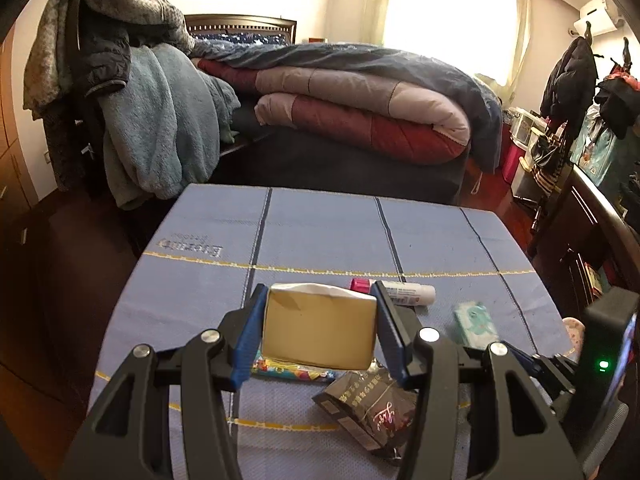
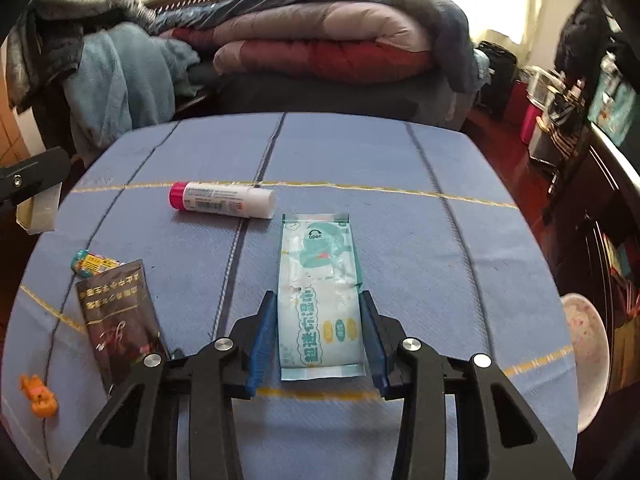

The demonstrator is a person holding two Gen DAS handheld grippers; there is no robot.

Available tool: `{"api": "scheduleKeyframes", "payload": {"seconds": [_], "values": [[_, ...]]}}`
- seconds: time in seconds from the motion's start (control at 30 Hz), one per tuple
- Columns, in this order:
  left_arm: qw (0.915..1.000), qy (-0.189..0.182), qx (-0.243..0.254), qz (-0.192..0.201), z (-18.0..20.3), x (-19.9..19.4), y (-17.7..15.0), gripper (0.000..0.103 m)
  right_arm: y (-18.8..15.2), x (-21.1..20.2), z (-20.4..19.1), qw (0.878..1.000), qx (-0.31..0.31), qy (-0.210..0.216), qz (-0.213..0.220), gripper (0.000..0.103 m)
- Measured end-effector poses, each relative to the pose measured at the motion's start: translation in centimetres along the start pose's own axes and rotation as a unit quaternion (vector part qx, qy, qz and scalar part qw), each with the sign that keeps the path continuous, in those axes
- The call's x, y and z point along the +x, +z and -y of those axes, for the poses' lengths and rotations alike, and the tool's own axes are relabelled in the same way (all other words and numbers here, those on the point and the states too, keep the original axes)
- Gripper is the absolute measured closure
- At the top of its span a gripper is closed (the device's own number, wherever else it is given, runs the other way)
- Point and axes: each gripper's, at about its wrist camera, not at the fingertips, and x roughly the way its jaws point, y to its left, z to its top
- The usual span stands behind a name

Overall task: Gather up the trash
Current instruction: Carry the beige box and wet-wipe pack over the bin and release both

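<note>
My left gripper (image 1: 320, 294) is shut on a tan cardboard box (image 1: 318, 330) and holds it above the blue tablecloth (image 1: 320, 232). Under it lie a colourful candy wrapper (image 1: 294, 372) and a dark cigarette pack (image 1: 368, 408). My right gripper (image 2: 319, 300) has its jaws on either side of a green-and-white wet wipes pack (image 2: 320, 292) lying on the cloth; whether they touch it I cannot tell. The dark pack (image 2: 120, 320), the candy wrapper (image 2: 94, 262) and a white tube with a pink cap (image 2: 224, 200) lie to its left. The box (image 2: 38, 212) shows at the far left.
A small orange toy (image 2: 38, 396) lies at the cloth's near-left corner. A pale dish (image 2: 588, 352) sits past the table's right edge. A bed with folded quilts (image 1: 360, 112) stands behind the table, clothes draped on a chair (image 1: 132, 112) at left.
</note>
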Motion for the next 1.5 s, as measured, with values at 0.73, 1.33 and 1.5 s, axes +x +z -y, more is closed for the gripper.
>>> {"api": "scheduleKeyframes", "payload": {"seconds": [0.73, 1.33, 1.5], "values": [[0.988, -0.115, 0.084, 0.059, 12.3, -10.0, -1.3, 0.051, -6.4, -13.4, 11.8, 0.991, 0.091, -0.039, 0.085, 0.061], [0.9657, -0.188, 0.174, 0.041, 27.5, -9.2, -4.4, 0.051, -10.7, -15.1, 23.9, 0.974, 0.181, -0.102, 0.09, 0.061], [0.9586, -0.2, 0.2, 0.035, 31.2, -8.2, -5.1, 0.051, -11.7, -14.5, 26.7, 0.969, 0.203, -0.117, 0.084, 0.061]]}}
